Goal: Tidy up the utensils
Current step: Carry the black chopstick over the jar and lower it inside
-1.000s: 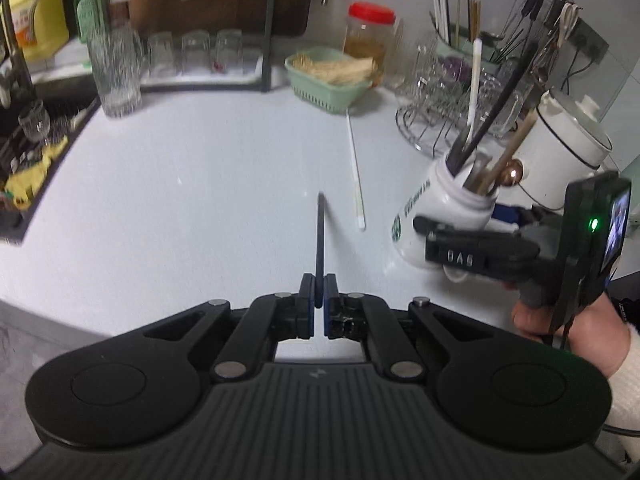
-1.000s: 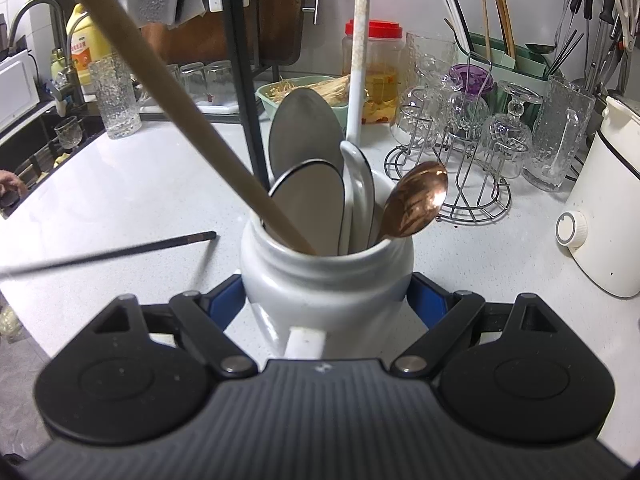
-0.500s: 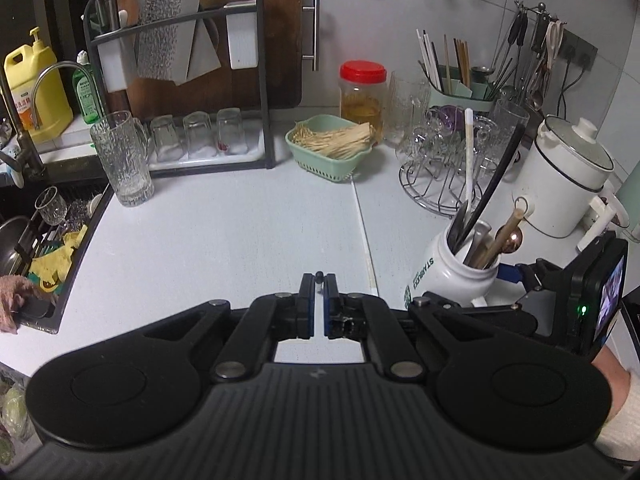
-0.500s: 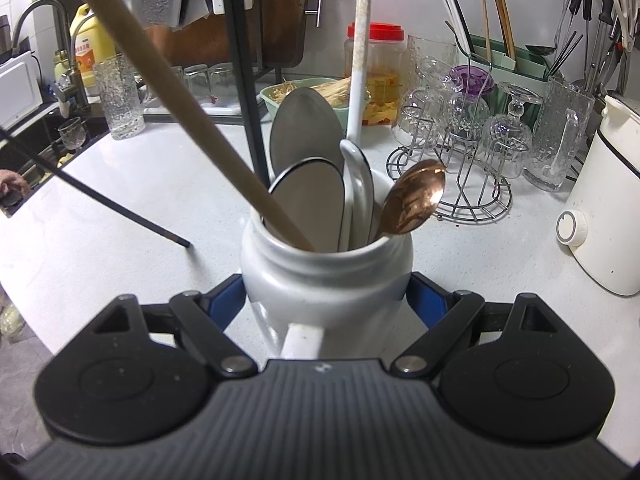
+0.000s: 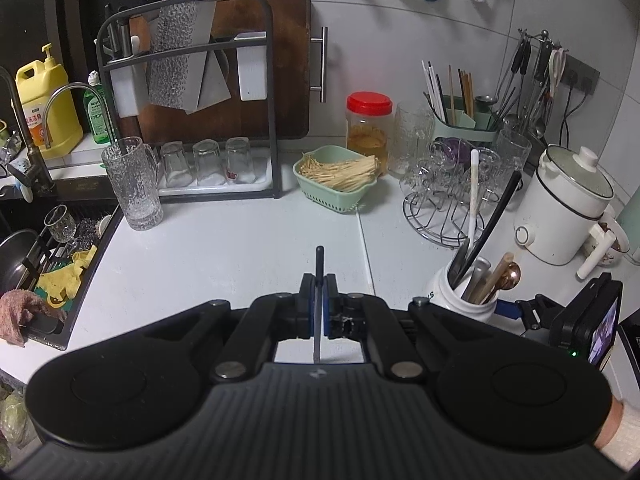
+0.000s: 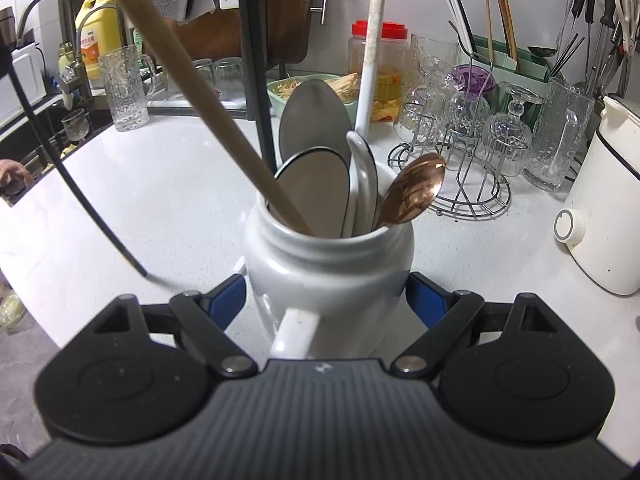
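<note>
A: Status? Left tool (image 5: pixel 319 306) is clamped tight on a black chopstick (image 5: pixel 318 280), pinched part-way along its length, so a short end sticks out past the pads and the rest runs back under the tool. In the right wrist view it hangs steeply, low tip just above the table (image 6: pixel 168 184), near left of the jar.

B: Right tool (image 6: pixel 326 300)?

A: Wrapped around the white ceramic jar (image 6: pixel 328 264). Jaws are closing, jar belly between the blue pads (image 6: pixel 226 298), jar's handle pointing back at the camera. Jar stands on the table at near right, just near the wire glass rack (image 5: pixel 444 216).

B: What's in it already?

A: A wooden stick (image 6: pixel 208 108), a white-handled utensil (image 6: pixel 370 52), two flat spoon-like heads, a white ceramic spoon, a copper spoon (image 6: pixel 414 188), plus a black stick. Mouth is crowded.

B: So next is dropping the chopstick in?

A: My read, yes. Free gap looks to be at the left rim, beside the wooden stick. I'd carry the chopstick over the mouth, bring it closer to upright, and lead with the low tip into that gap.

B: Risks?

A: Tip catching a spoon head or levering the wooden stick out. Keep the jar steadied with the right tool, and release only once the tip is well below the rim.
</note>
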`<state>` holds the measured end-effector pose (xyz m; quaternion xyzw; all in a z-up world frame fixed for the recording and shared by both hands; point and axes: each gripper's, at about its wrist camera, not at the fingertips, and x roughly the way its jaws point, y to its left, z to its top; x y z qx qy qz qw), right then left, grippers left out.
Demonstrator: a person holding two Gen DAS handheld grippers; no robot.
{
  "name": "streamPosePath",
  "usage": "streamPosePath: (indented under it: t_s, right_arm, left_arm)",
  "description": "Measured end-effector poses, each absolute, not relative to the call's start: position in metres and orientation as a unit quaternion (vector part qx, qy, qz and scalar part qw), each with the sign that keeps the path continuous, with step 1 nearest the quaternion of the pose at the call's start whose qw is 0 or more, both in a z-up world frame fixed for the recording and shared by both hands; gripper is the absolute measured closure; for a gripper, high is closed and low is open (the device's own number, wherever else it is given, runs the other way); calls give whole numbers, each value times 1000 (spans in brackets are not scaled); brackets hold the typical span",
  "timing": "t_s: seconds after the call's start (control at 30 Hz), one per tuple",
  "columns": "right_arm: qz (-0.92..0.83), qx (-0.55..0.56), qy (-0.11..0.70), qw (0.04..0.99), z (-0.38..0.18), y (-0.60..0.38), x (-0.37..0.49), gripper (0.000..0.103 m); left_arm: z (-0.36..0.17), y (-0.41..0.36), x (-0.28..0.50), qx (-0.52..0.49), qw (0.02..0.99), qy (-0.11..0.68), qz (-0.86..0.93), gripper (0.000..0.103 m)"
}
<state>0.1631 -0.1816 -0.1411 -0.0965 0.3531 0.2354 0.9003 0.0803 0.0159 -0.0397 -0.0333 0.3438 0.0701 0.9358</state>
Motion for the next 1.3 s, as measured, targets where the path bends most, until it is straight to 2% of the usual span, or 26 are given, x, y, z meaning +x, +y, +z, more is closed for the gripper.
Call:
streamPosePath:
  t_s: [0.27,0.83,1.13,1.3]
  right_arm:
    - [235,-105,347,902,-143,-181,162,15]
    - [228,-106,348,903,-142,-173,165,15]
    - [225,-104,346,905,-143,-169,167,15]
    - [223,-102,344,906,-143,-167,167,15]
  left_arm:
    - [-14,12,85,-37,945,322,48,99]
    - [89,-17,114,-27,964,249,-91,99]
    - [108,-30,132,-24,958,249,-138,99]
    - [100,-30,145,-34,951,269,-150,99]
